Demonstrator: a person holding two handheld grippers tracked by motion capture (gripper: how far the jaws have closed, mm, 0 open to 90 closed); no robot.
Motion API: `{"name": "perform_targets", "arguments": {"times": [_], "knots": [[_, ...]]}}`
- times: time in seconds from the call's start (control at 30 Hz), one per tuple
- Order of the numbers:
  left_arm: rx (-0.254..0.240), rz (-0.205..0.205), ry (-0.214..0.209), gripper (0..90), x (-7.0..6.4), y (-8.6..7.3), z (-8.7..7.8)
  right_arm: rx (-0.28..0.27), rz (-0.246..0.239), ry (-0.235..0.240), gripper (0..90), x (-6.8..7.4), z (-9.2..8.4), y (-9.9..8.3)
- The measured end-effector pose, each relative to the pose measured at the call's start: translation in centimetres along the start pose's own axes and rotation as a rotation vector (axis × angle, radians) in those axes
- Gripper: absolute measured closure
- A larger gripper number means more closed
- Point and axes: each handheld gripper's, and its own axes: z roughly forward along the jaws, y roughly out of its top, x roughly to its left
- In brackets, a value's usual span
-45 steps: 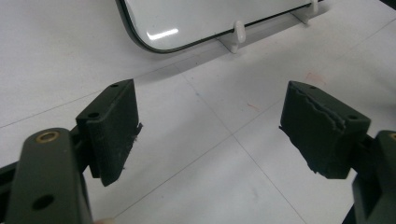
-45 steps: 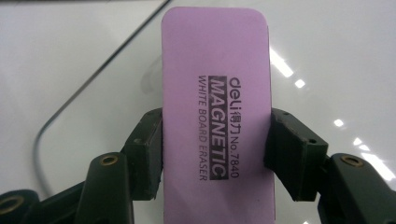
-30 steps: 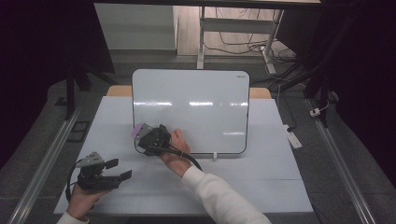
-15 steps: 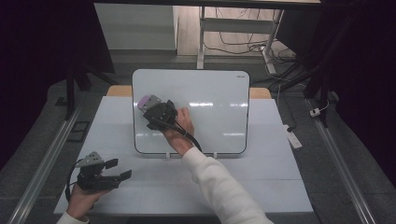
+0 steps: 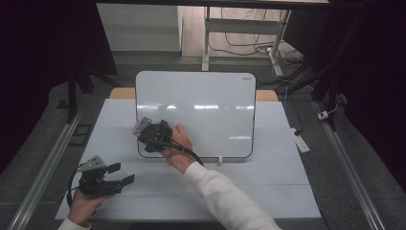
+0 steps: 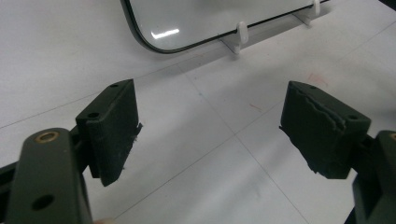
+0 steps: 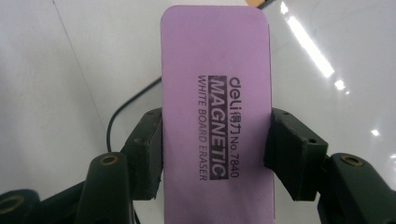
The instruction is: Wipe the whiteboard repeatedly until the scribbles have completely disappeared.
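A: Whiteboard (image 5: 210, 108) stands upright toward the desk's (image 5: 287, 191) far edge.

B: Right gripper (image 5: 143, 128) at its lower left corner — jaws clamped on the purple eraser (image 7: 215, 116). Left gripper (image 5: 122, 173) near the desk's front left corner — jaws wide, nothing between.

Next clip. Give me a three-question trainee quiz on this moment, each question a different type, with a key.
1. True or false: the left gripper is shut on a marker.
2. Multiple choice: what does the right gripper hold? A) a sponge B) a purple magnetic whiteboard eraser C) a cloth
3. Fill in: the eraser is over the lower ____ corner of the whiteboard, as the high view shows it.

Key:
1. False. Its jaws stand wide apart over the white table, with nothing between them.
2. B. The jaws clamp its two long sides, and its printed label faces the camera.
3. Left.
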Motion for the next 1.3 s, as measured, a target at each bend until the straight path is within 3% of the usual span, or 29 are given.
{"name": "perform_targets", "arguments": {"times": [0.07,0.43,0.6,0.77,1.0,1.3], "knots": [[0.001,0.001,0.000,19.8,0.0,0.0,0.0,0.002,0.012,0.004,40.2,-0.3,-0.2,-0.2],[0.001,-0.003,0.000,19.8,0.0,0.0,-0.1,-0.082,0.101,-0.096,40.2,-4.1,-1.1,1.2],[0.001,-0.003,0.000,19.8,0.0,0.0,-0.1,-0.078,0.098,-0.114,40.2,-4.4,-1.4,1.0],[0.003,0.001,0.002,19.8,0.0,0.0,0.0,-0.084,0.135,-0.116,40.2,-5.0,-2.0,0.3],[0.005,0.000,0.002,19.8,0.0,0.0,0.1,-0.107,0.168,-0.112,40.1,-5.6,-3.0,-1.7],[0.005,0.000,0.001,19.8,0.0,0.1,0.2,-0.216,0.250,-0.029,40.1,-5.8,-8.0,-7.3]]}}
